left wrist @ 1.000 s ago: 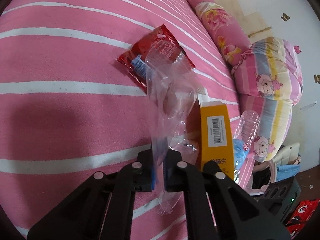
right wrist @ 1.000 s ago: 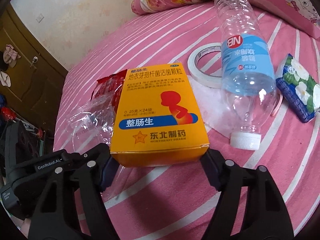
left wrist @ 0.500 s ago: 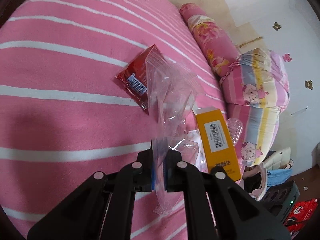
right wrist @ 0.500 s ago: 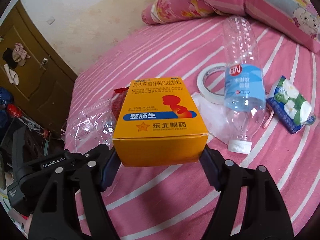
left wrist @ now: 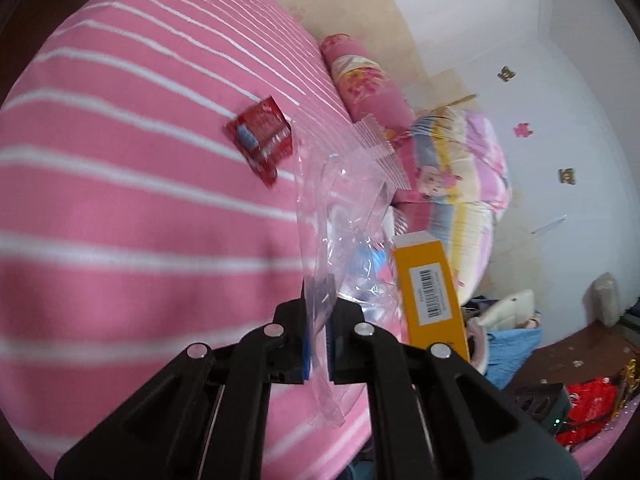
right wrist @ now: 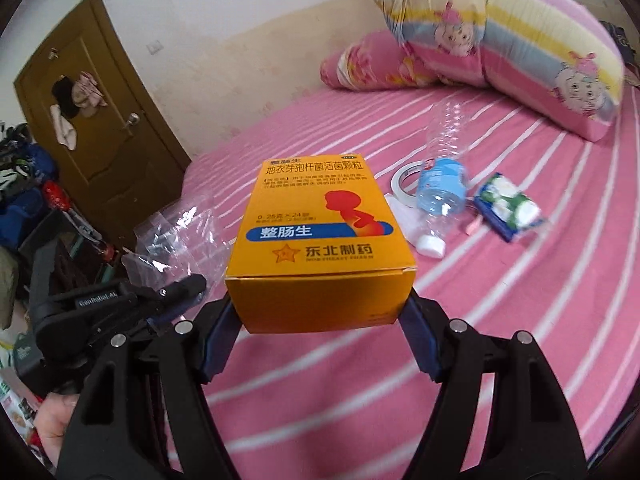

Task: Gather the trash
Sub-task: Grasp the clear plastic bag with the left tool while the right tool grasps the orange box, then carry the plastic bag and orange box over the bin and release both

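Both grippers lifted higher: orange box (right wrist: 320, 236), seemingly closed, and clear bag (left wrist: 340, 216)

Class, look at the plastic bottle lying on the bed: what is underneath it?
The plastic bottle lies across a roll of white tape and a crumpled white sheet on the bedspread. The bottle covers part of the roll.

Clear glossy crinkled plastic bag (left wrist: 340, 208), smooth matt orange cardboard box (right wrist: 320, 236), and soft striped cloth bedsheet (left wrist: 132, 208).
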The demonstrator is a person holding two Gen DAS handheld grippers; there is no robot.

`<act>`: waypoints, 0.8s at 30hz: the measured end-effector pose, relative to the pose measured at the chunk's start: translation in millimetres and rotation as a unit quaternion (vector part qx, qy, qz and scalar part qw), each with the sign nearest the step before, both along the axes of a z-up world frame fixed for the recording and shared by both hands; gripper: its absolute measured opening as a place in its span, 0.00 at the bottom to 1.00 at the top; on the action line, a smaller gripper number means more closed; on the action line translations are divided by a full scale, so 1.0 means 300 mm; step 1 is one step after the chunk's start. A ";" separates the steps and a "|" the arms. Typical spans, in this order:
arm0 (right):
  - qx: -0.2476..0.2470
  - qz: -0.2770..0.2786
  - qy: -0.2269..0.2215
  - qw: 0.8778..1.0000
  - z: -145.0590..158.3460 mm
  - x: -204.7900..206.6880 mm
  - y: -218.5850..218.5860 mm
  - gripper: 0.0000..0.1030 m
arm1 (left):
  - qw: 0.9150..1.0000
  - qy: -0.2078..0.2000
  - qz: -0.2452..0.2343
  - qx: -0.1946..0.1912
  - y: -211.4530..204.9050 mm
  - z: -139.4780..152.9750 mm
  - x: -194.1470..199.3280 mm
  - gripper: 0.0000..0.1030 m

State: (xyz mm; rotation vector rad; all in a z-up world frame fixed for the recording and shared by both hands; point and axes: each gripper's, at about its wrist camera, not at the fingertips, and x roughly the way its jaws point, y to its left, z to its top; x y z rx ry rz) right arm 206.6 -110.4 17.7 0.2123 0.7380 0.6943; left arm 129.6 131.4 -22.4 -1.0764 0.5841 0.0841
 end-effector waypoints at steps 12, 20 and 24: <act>0.050 -0.033 -0.046 0.997 0.173 -0.412 -0.428 0.70 | 0.998 -0.035 -0.051 -0.017 -0.382 0.146 -0.325 0.05; 0.062 -0.090 -0.051 0.993 0.218 -0.584 -0.756 0.70 | 0.991 -0.052 -0.124 -0.007 -0.656 0.259 -0.374 0.05; 0.055 -0.117 -0.053 0.990 0.212 -0.634 -0.882 0.70 | 0.985 -0.038 -0.170 -0.002 -0.814 0.250 -0.353 0.05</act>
